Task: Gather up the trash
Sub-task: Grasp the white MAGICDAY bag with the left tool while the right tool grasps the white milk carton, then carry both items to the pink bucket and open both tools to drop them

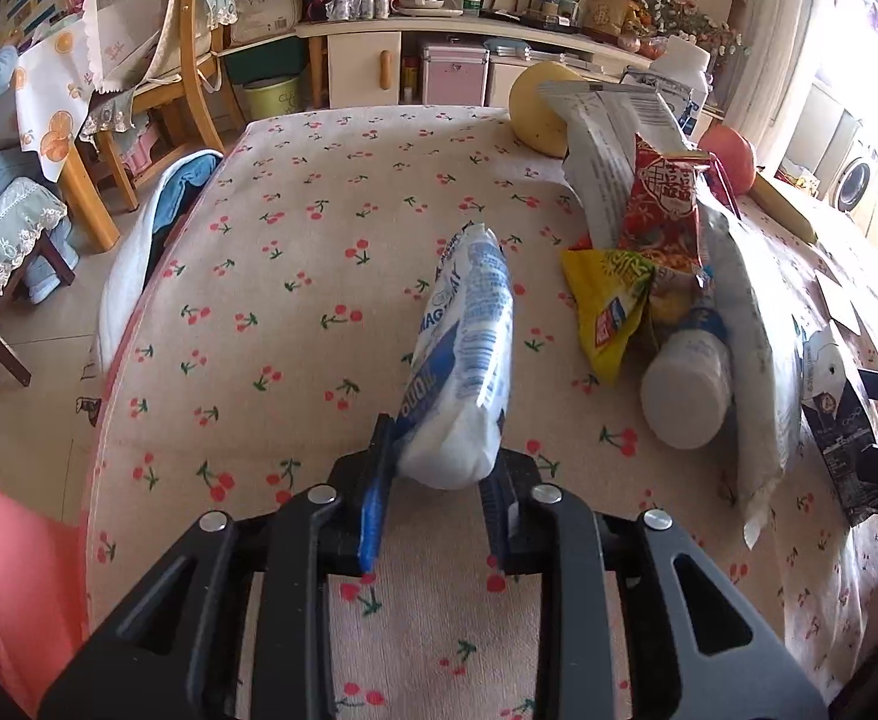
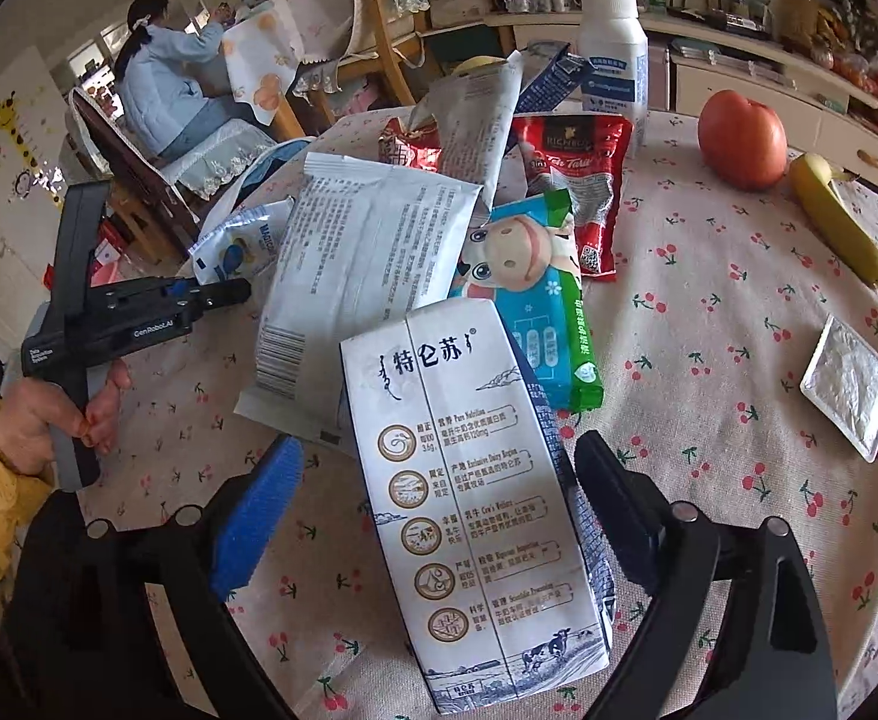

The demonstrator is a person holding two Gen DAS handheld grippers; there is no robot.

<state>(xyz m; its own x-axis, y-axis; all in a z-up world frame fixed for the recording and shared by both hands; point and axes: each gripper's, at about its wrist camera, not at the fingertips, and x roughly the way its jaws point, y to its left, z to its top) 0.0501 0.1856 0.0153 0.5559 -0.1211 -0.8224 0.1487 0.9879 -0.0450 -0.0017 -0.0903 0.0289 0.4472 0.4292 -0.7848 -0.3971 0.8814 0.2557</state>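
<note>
The left gripper is clamped on the near end of a blue-and-white plastic pouch, whose crumpled top juts forward past the fingertips above the cherry-print tablecloth. The right gripper stands wide, and a white milk carton lies lengthwise in the gap between its fingers, clear of the blue pad and just beside the other finger. Beyond those fingertips lies a pile of wrappers: a white foil bag, a cow-print wipes pack and a red sachet.
</note>
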